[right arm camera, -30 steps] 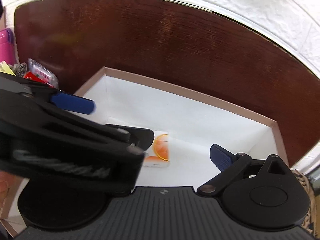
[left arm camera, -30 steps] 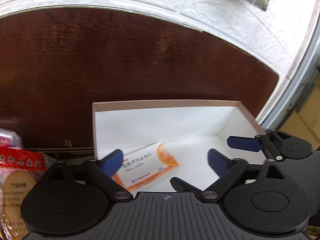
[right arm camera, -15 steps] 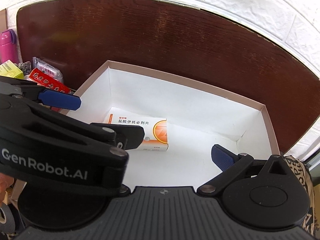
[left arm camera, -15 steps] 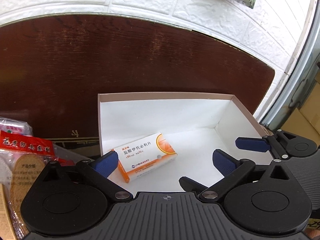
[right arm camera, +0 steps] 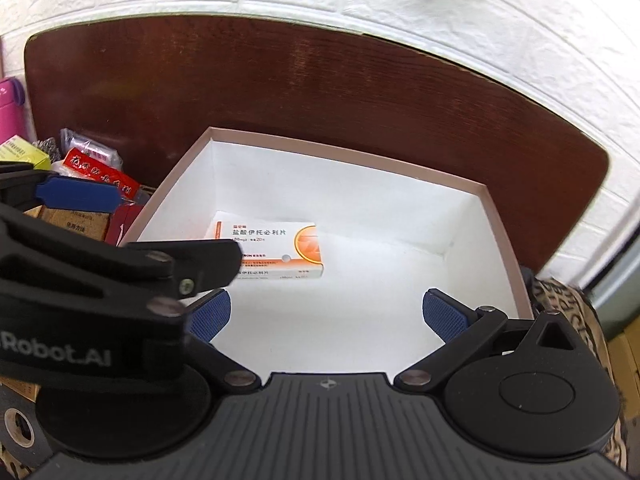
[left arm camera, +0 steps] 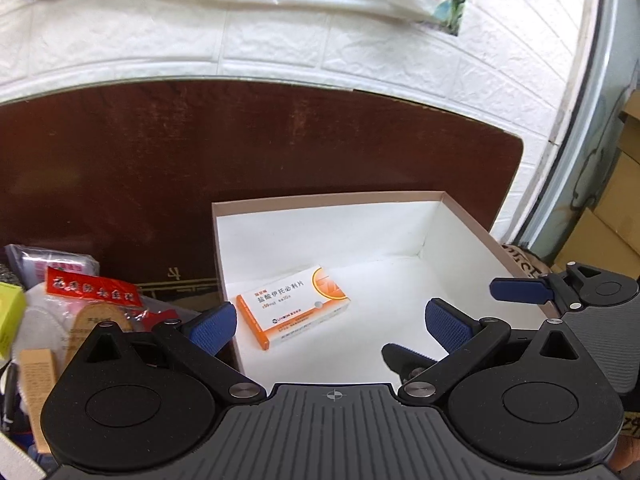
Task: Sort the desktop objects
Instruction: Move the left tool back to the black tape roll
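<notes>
Medicine box (left arm camera: pixel 292 306): lies alone in tray (left arm camera: pixel 460 240).
Left gripper (left arm camera: pixel 328 322): fingers apart, empty.
Right gripper (right arm camera: pixel 326 312): fingers apart, empty.
Risk: grippers crowd together; reaching for the clutter (left arm camera: pixel 80 296) could make them collide.

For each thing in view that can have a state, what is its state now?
left gripper: open, holds nothing
right gripper: open, holds nothing
white box: no lid on it, holds only the medicine carton
medicine carton: closed, lying flat on the box floor, touched by no gripper
red-labelled packet: sealed, outside the box, in the pile at its left
</notes>
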